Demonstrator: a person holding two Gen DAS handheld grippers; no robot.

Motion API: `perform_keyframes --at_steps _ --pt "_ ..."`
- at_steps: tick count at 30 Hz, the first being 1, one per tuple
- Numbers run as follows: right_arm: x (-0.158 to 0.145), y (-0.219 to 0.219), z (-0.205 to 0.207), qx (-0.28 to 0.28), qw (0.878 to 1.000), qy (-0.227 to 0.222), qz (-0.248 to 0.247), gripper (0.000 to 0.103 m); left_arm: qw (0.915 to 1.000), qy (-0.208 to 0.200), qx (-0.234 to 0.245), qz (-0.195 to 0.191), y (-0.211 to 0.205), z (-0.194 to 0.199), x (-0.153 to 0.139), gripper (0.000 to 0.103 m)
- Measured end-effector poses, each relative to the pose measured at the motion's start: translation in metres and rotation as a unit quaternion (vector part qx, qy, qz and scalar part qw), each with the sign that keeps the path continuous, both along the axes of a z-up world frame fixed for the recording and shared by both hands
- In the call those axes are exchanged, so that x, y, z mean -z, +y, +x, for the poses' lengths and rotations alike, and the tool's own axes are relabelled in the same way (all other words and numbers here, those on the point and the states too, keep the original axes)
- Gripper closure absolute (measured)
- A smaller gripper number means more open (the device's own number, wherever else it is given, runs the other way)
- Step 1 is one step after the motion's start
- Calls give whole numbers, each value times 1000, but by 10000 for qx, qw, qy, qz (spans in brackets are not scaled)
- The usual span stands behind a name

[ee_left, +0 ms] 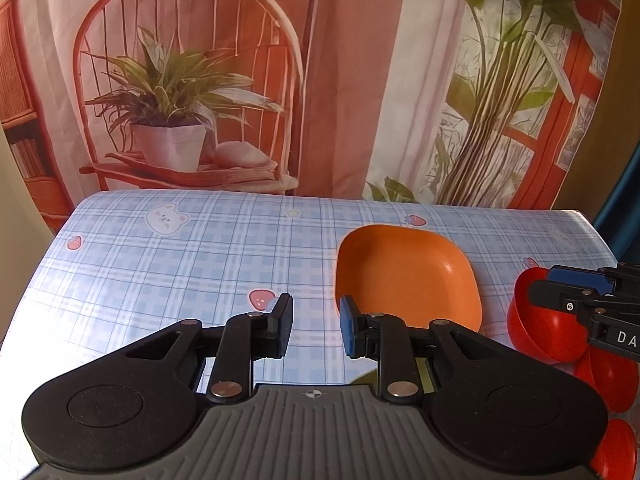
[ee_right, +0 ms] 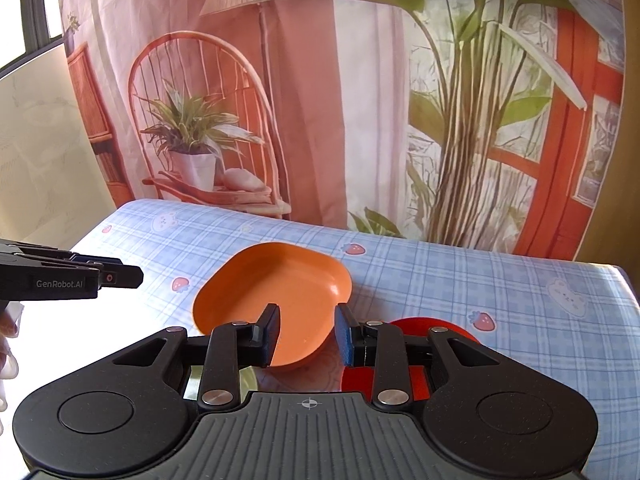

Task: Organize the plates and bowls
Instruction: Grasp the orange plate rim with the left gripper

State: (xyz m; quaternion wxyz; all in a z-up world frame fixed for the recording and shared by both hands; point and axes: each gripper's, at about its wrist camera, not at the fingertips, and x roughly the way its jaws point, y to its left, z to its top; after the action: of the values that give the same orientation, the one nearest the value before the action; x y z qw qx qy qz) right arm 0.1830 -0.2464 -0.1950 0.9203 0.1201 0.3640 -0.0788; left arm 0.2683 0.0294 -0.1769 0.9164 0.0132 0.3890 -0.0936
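Left gripper [ee_left: 316, 326] and right gripper [ee_right: 307, 332], both spread and empty, frame the orange plate [ee_left: 406, 276] at centre; red bowls [ee_left: 560, 332] lower right

An orange plate [ee_left: 406, 276] and red bowls [ee_left: 548, 320] sit on a blue plaid tablecloth [ee_left: 180, 272] printed with strawberries and bears.

The orange plate [ee_left: 408, 276] looks like smooth plastic with a soft shine. Just right of the plate, the red bowls [ee_left: 552, 320] are glossier plastic. Under the plate, the checked tablecloth [ee_left: 180, 264] seems a smooth, slightly shiny sheet. Behind the plate hangs a wrinkled, matt printed cloth [ee_left: 340, 80].
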Motion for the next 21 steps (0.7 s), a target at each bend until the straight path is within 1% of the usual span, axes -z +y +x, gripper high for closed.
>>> perform_keyframes --at_steps 8,10,15,21 --pt "22 -22 36 255 9988 274 306 75 9995 268 58 -153 -5 36 21 76" --pt "28 -25 44 341 9979 371 398 78 9991 356 88 -211 -6 43 28 76" --pt "41 -29 60 404 9950 614 675 80 9978 594 61 -274 -6 55 45 76" --pt "54 -37 74 510 9918 937 706 81 9965 732 159 -359 -8 60 57 76"
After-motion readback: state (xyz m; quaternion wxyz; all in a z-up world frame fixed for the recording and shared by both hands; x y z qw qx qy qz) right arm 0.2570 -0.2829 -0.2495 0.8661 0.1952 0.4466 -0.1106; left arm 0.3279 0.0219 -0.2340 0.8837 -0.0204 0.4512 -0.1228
